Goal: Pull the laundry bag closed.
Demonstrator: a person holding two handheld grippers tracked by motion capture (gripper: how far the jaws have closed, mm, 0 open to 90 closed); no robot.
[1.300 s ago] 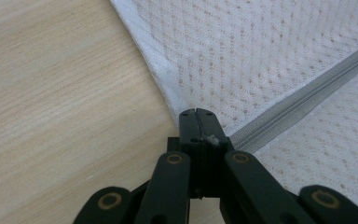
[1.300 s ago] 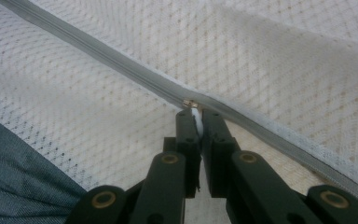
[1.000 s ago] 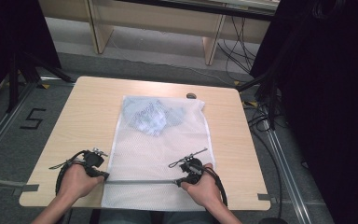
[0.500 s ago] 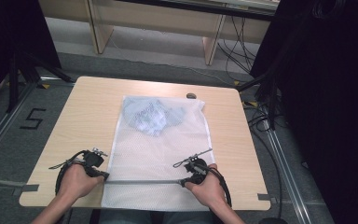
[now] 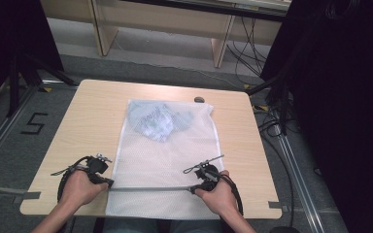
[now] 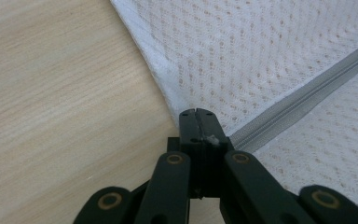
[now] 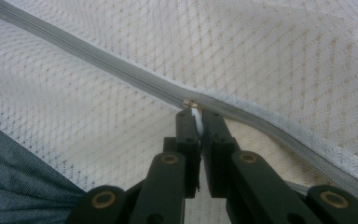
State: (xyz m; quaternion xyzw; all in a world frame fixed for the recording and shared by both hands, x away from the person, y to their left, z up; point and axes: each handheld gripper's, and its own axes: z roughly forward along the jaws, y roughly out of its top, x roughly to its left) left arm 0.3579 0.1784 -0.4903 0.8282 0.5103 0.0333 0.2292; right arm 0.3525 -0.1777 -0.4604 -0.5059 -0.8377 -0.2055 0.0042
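A white mesh laundry bag [image 5: 165, 160] lies flat on the wooden table [image 5: 92, 121], with a blue-grey garment [image 5: 158, 120] inside its far end. A grey zipper [image 5: 150, 189] crosses the bag near the front edge. My left gripper [image 5: 110, 183] is shut on the bag's edge [image 6: 196, 112] at the zipper's left end [image 6: 303, 98]. My right gripper [image 5: 194, 188] is shut on the white zipper pull [image 7: 196, 119]. The zipper [image 7: 98, 51] looks closed to the upper left of the pull. Toward the lower right its tapes part.
A small dark object [image 5: 199, 99] lies near the table's far edge beside the bag. Cables [image 5: 272, 121] trail on the floor at the right. Blue denim [image 7: 14, 177] shows below the bag's near edge. Bare wood [image 6: 51, 93] lies left of the bag.
My right gripper has slid a little to the right along the zipper with the pull in it. The left gripper has stayed put on the bag's edge.
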